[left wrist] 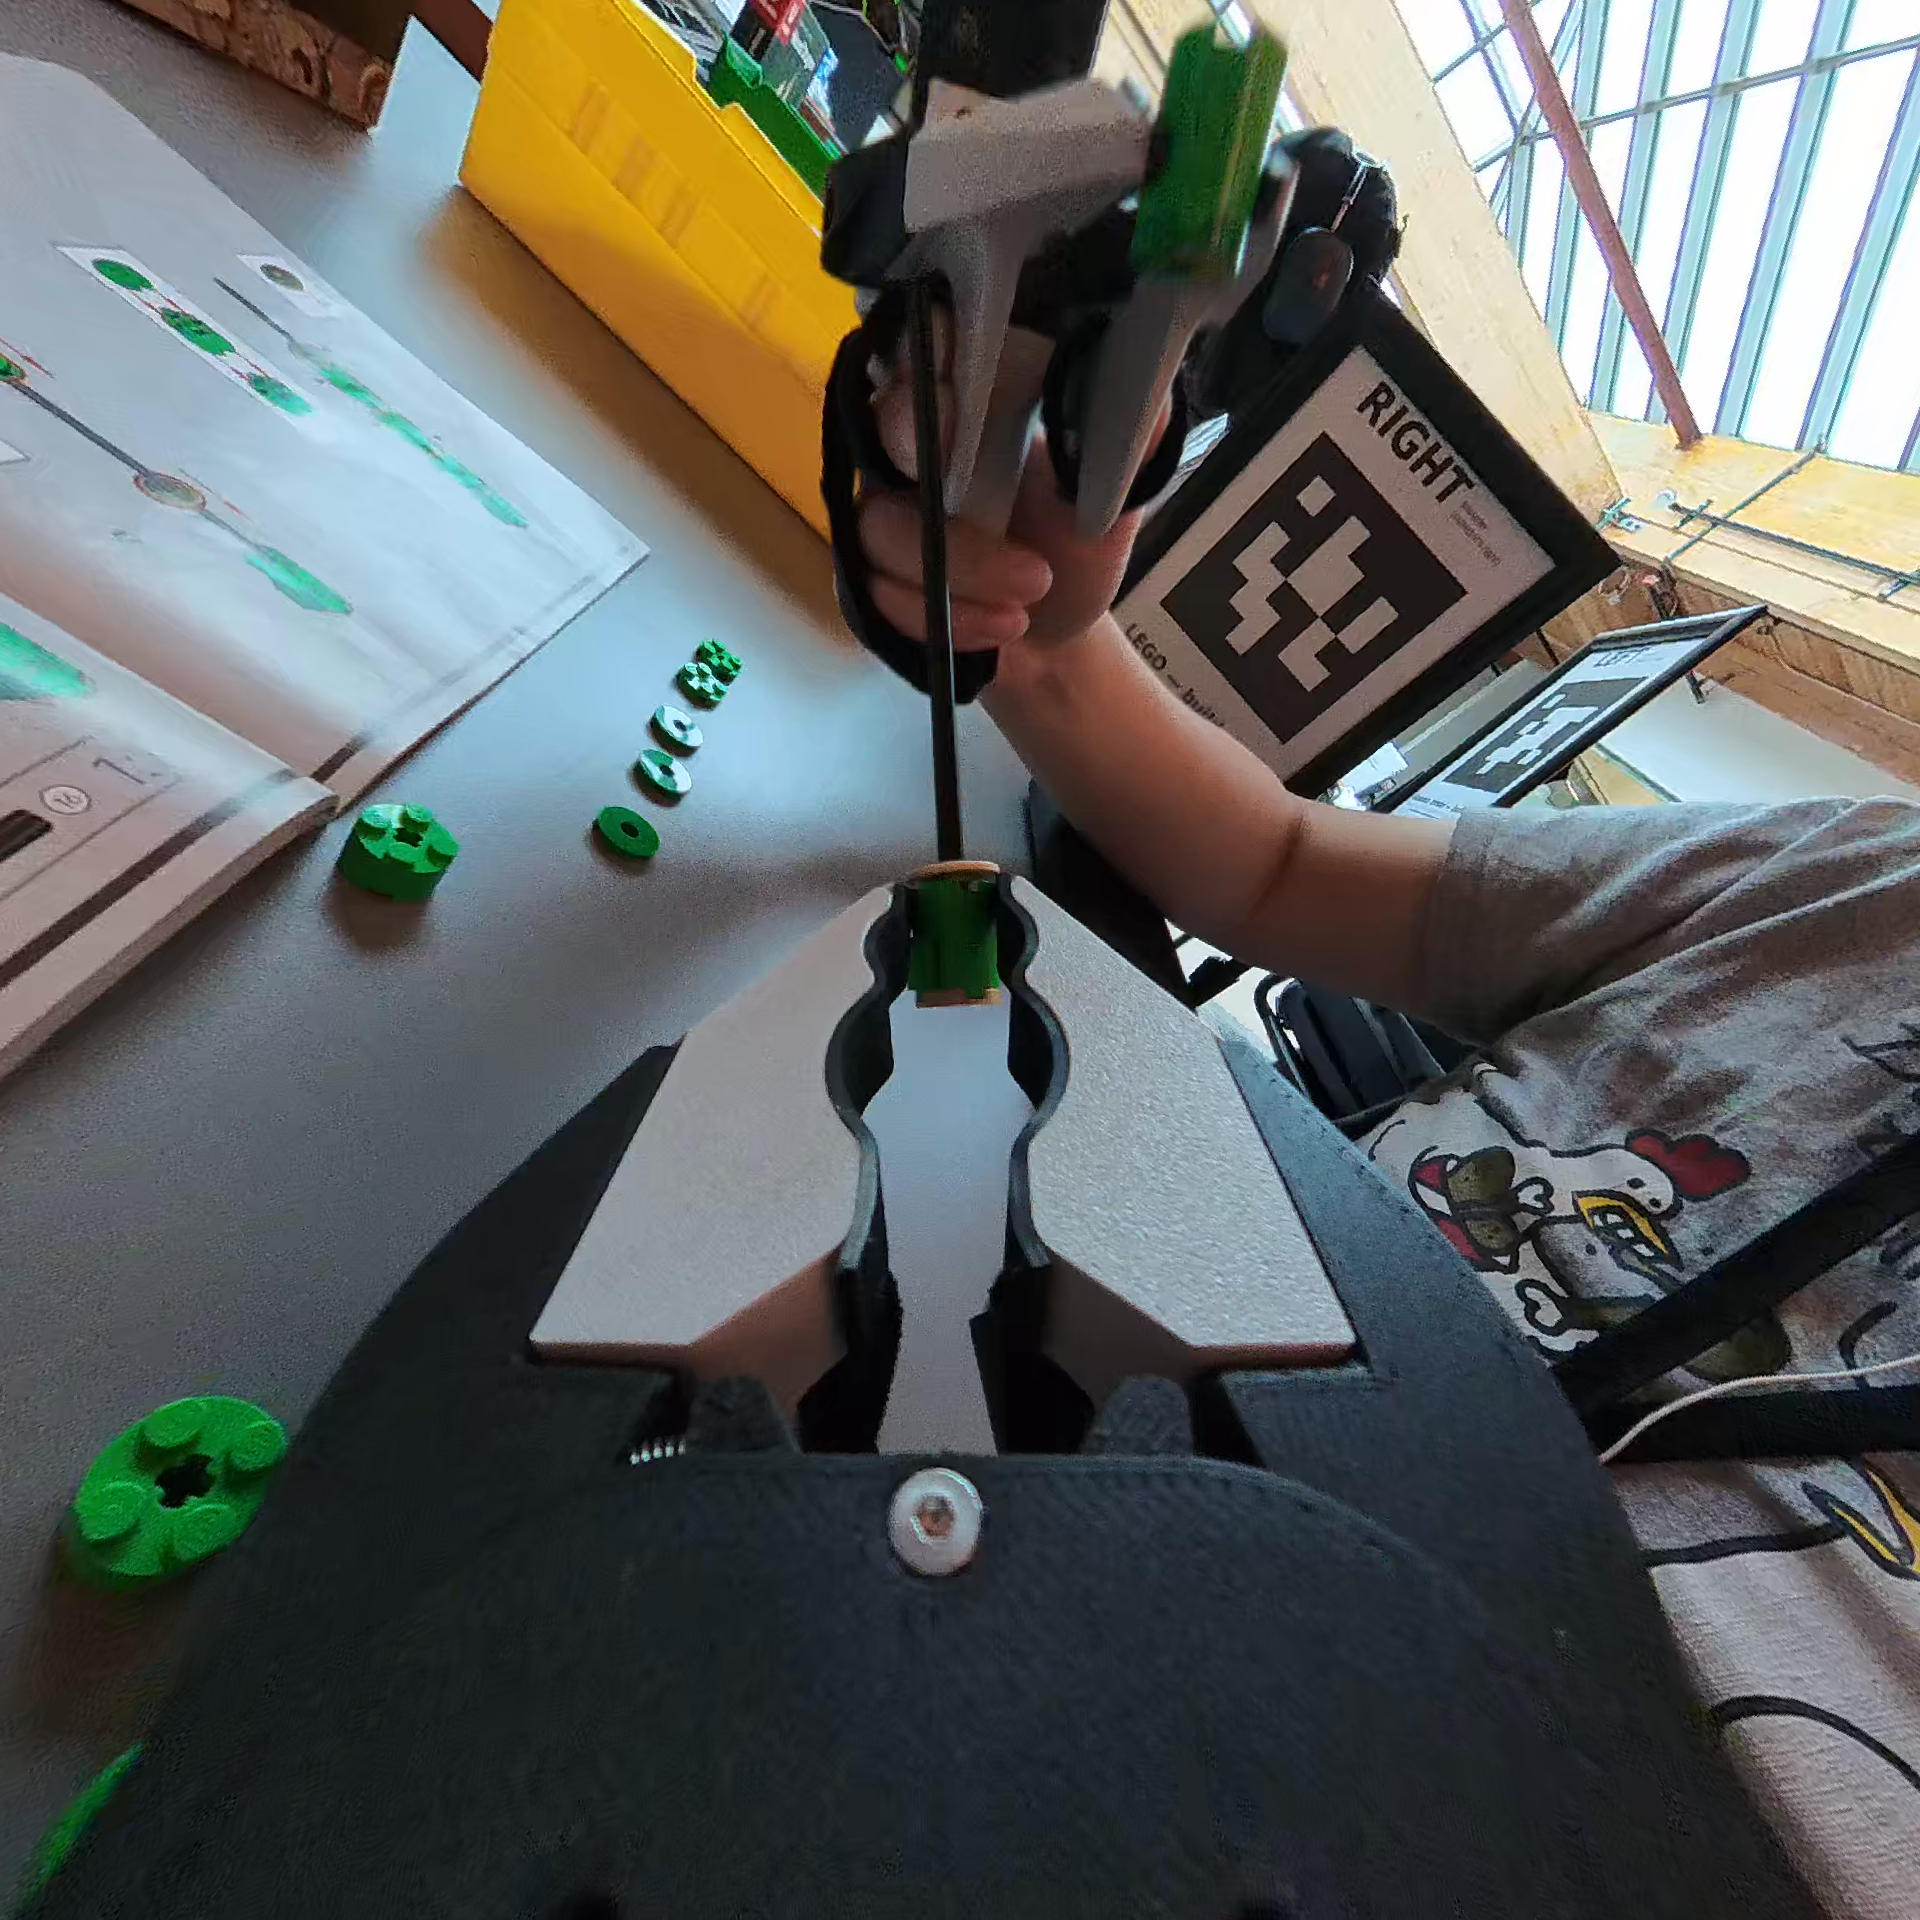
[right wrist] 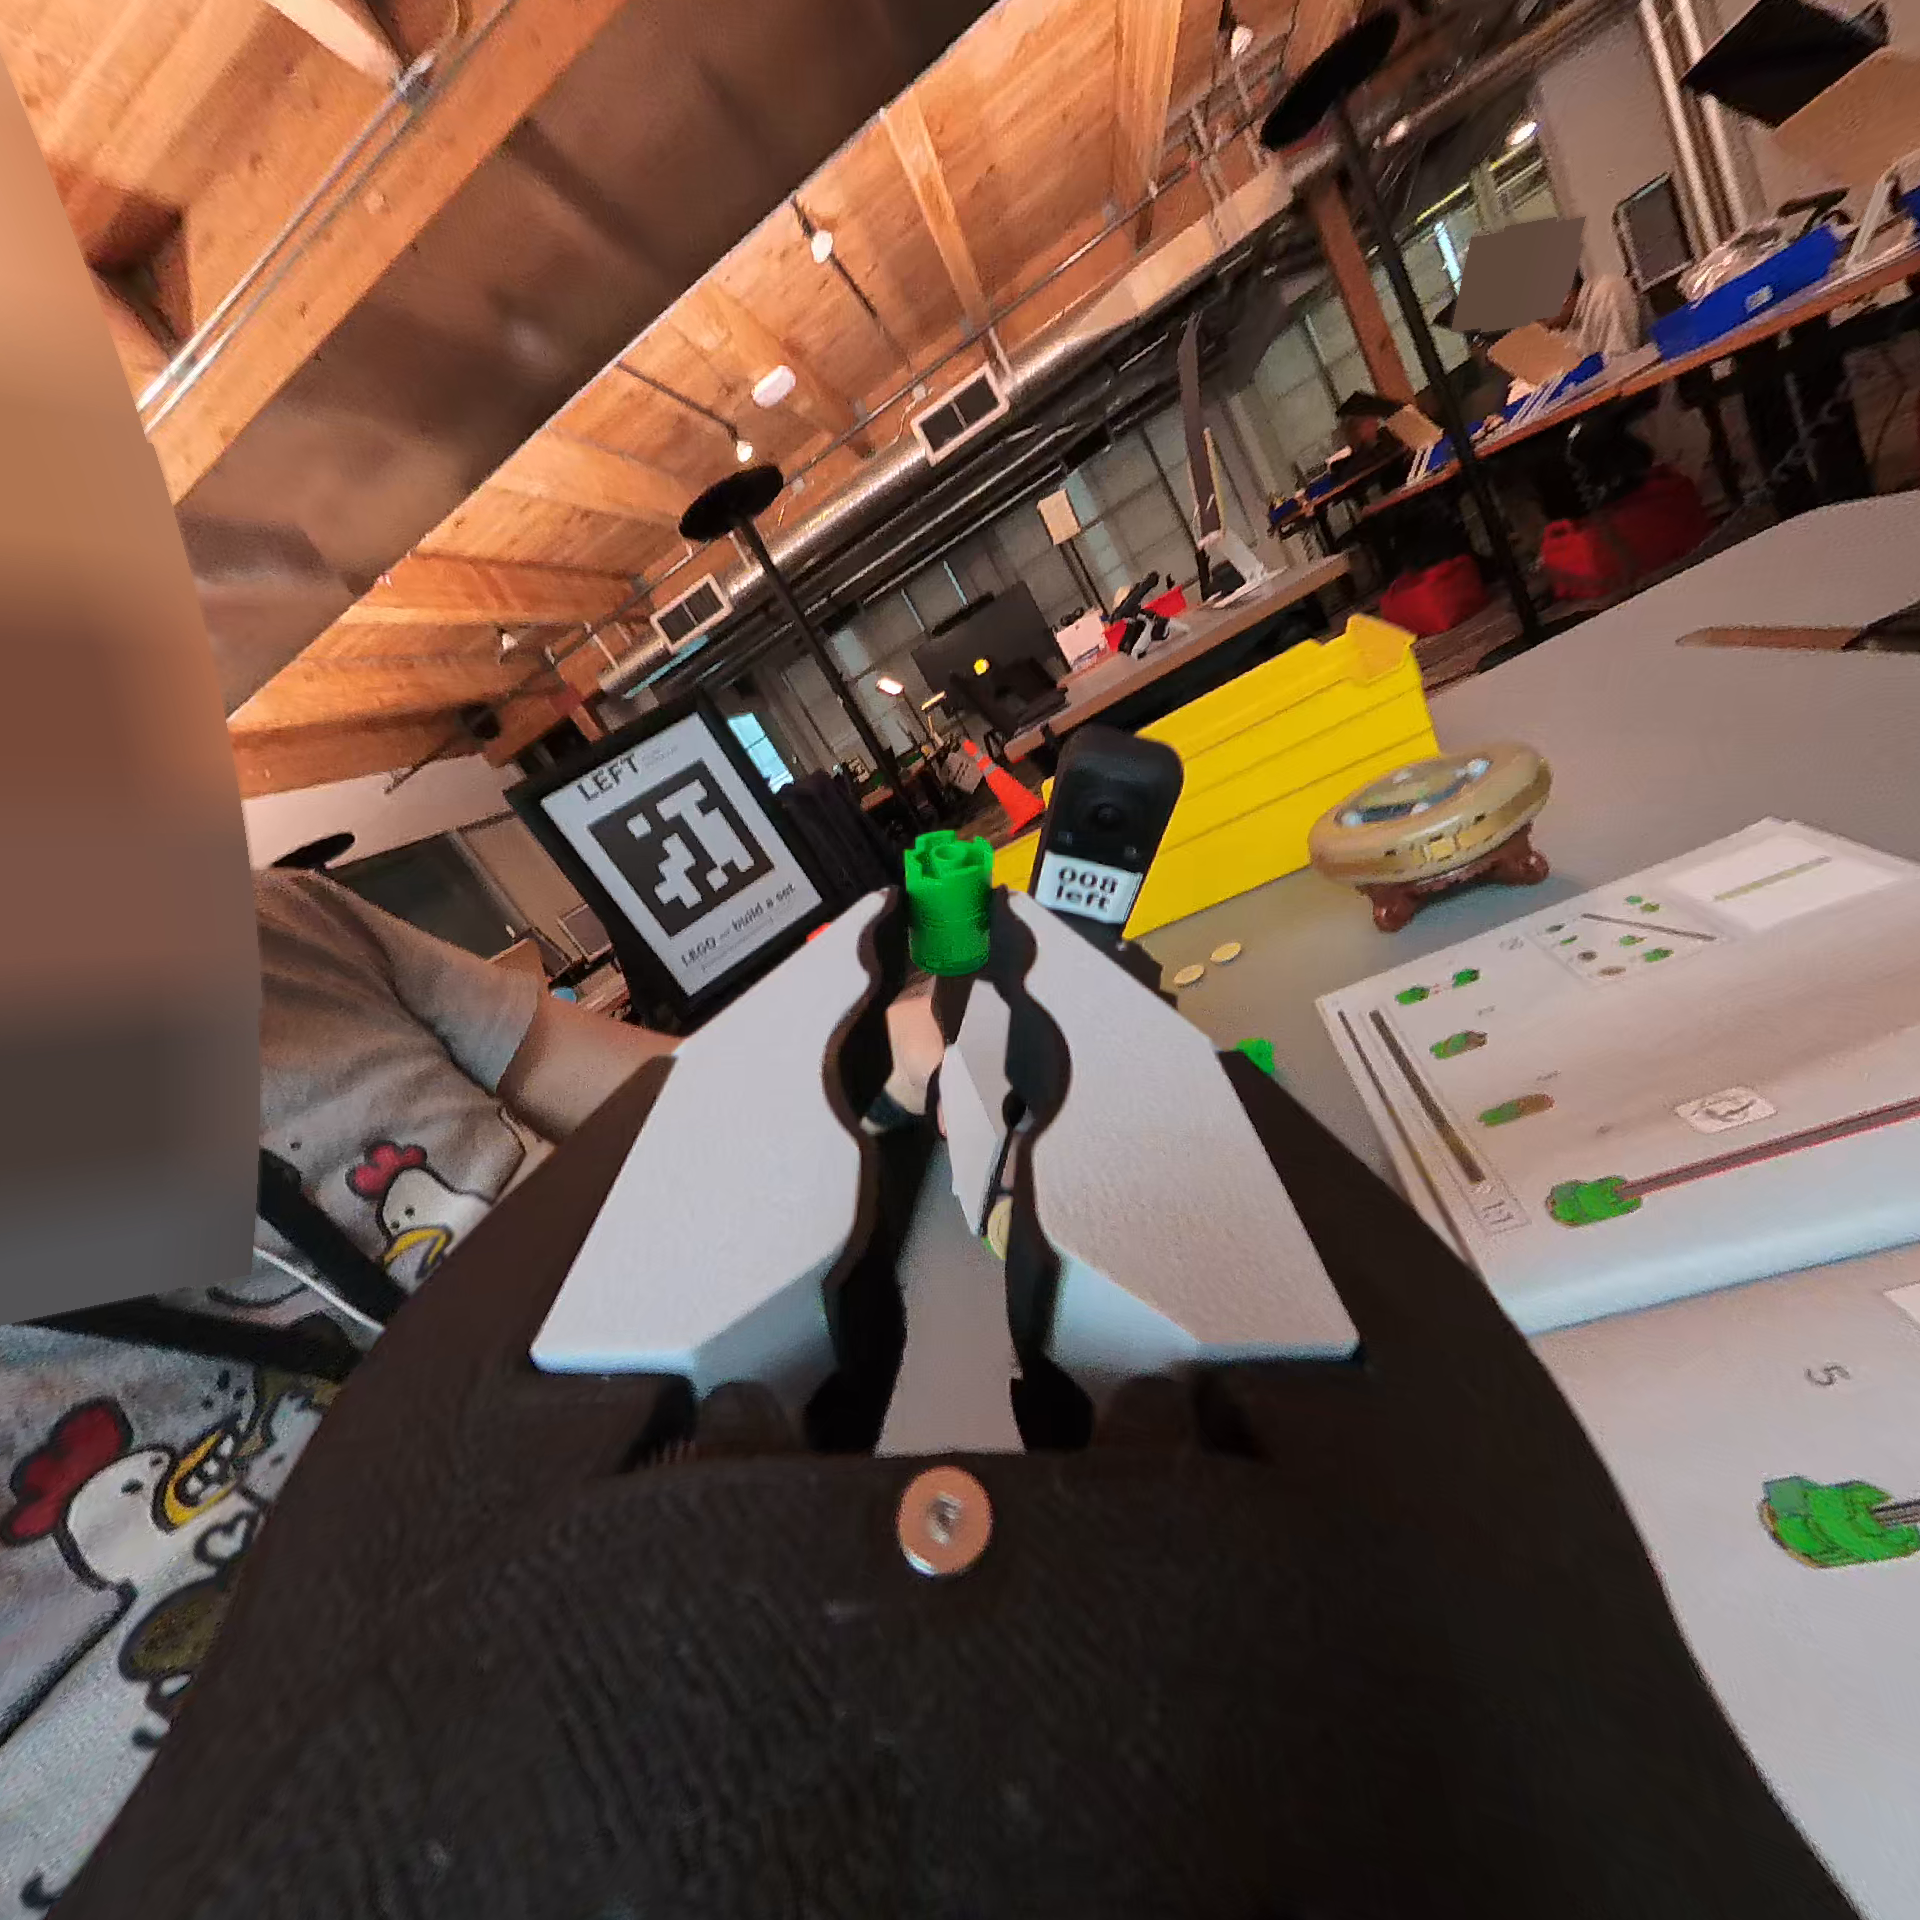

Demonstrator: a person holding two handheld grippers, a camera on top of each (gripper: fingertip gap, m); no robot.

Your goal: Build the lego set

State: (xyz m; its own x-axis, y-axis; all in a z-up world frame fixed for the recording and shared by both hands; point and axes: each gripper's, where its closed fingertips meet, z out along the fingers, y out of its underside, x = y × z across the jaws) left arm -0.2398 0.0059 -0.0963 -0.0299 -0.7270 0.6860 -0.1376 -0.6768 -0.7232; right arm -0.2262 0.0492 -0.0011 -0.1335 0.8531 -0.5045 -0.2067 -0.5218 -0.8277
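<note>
Nearest in the left wrist view, the left gripper (left wrist: pixel 954 940) has its jaws closed on a short green stack with tan discs at both ends (left wrist: pixel 954 935), threaded on a thin black axle (left wrist: pixel 943 582) that runs up and away toward the right gripper (left wrist: pixel 1049 499). In its own view the right gripper (right wrist: pixel 940 925) pinches a green round brick (right wrist: pixel 943 914) between its tips; whether that brick already sits on the axle cannot be told, since the rod is mostly hidden behind the jaws there.

Just beyond on the grey counter (left wrist: pixel 520 1039) lie loose parts not yet used: two large green round bricks (left wrist: pixel 179 1484) (left wrist: pixel 398 847), a flat green disc (left wrist: pixel 625 831), two pale grey discs (left wrist: pixel 673 750) and small green studded pieces (left wrist: pixel 709 670). The open instruction booklet (left wrist: pixel 270 436) beside them pictures an axle carrying many more green elements than the one in hand.

Farther off stand a yellow bin (left wrist: pixel 644 208) and, in the right wrist view, a finished-looking tan round base on dark red feet (right wrist: pixel 1434 831).

By my reading the build is partway: the base seems done and the stem only begun, with most of the stacking left.
</note>
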